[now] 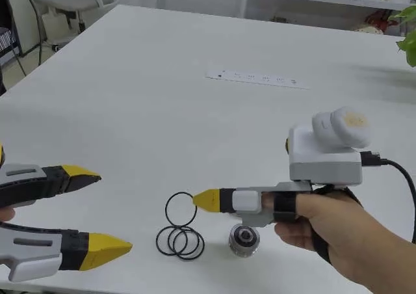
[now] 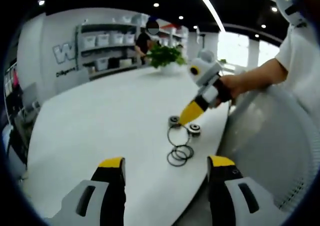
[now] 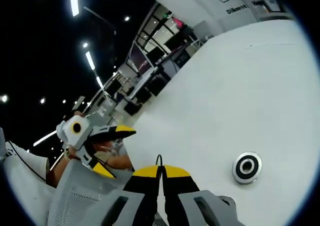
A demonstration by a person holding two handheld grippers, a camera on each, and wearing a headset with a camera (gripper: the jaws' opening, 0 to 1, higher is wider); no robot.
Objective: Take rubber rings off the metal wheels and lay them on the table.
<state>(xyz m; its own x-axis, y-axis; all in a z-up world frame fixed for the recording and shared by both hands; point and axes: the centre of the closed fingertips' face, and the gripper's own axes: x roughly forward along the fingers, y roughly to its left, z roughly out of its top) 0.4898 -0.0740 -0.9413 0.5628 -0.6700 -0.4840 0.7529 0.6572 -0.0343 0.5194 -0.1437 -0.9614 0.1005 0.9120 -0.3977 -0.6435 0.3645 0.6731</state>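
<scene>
Head view: the left gripper (image 1: 114,211) comes in from the lower left above the white table (image 1: 130,99), its two yellow-tipped jaws spread well apart with nothing between them; the right gripper (image 1: 203,200), held in a hand (image 1: 325,222), points left with its jaws pressed together on the edge of a black rubber ring (image 1: 166,209); just in front of that ring a heap of three rings (image 1: 181,242) lies overlapping on the table; a metal wheel (image 1: 244,237) sits beside the heap, just below the right gripper; a white power strip (image 1: 257,79) lies farther back, well apart from all this.

Left gripper view: the gripper's own jaws rise far apart, holding nothing; beyond them the heap of rings (image 2: 180,155) lies near the table's edge; past it the single ring (image 2: 178,134) meets the yellow tip of the right gripper (image 2: 190,114); one wheel (image 2: 194,130) lies just beside the ring and a second wheel (image 2: 174,120) lies by the tip; a green plant (image 2: 165,56) stands at the far end of the table.

Right gripper view: the jaws meet at the bottom, and a thin black sliver of the ring (image 3: 159,160) pokes up between them; a wheel (image 3: 247,167) lies flat on the table to the right; the left gripper (image 3: 112,148) shows at the left, jaws apart.
</scene>
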